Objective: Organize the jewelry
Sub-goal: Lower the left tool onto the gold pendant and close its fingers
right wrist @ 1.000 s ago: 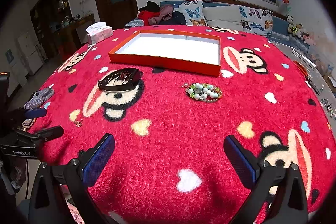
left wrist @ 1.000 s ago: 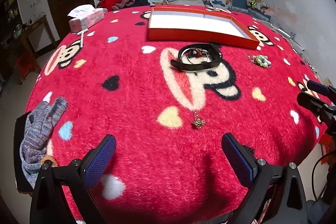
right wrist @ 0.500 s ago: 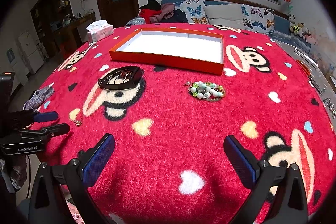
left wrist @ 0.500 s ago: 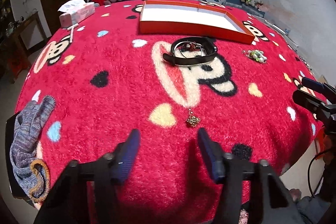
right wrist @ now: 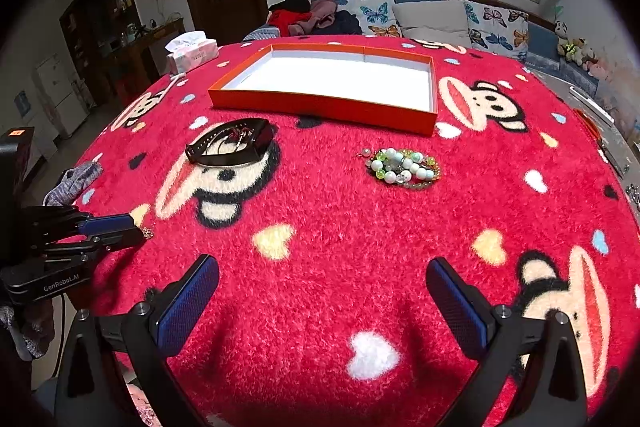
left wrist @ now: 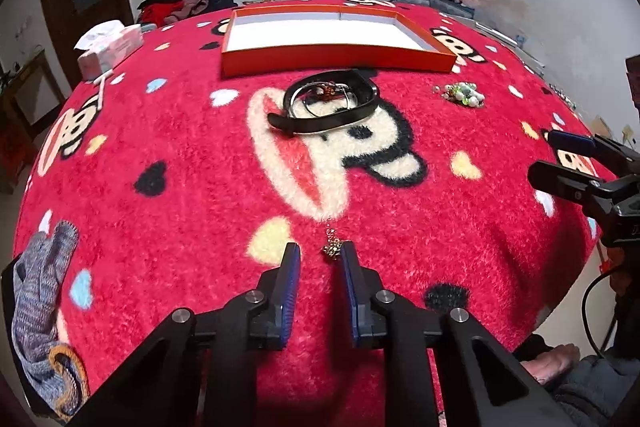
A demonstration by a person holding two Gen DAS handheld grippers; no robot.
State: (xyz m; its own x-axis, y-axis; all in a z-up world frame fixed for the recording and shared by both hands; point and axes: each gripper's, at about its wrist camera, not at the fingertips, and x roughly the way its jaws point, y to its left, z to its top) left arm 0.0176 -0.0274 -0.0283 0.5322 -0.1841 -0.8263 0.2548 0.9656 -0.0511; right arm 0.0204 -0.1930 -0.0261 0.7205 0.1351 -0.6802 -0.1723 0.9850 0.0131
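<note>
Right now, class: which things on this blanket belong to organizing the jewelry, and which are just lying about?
Belongs:
gold pendant
bead bracelets
black band with the bangles inside it
orange tray

Lying about:
tissue pack
grey knit glove

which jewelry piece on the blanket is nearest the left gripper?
The small gold pendant, lying at the tips of the left gripper. The black band and the bead bracelet lie much farther off, near the orange tray.
</note>
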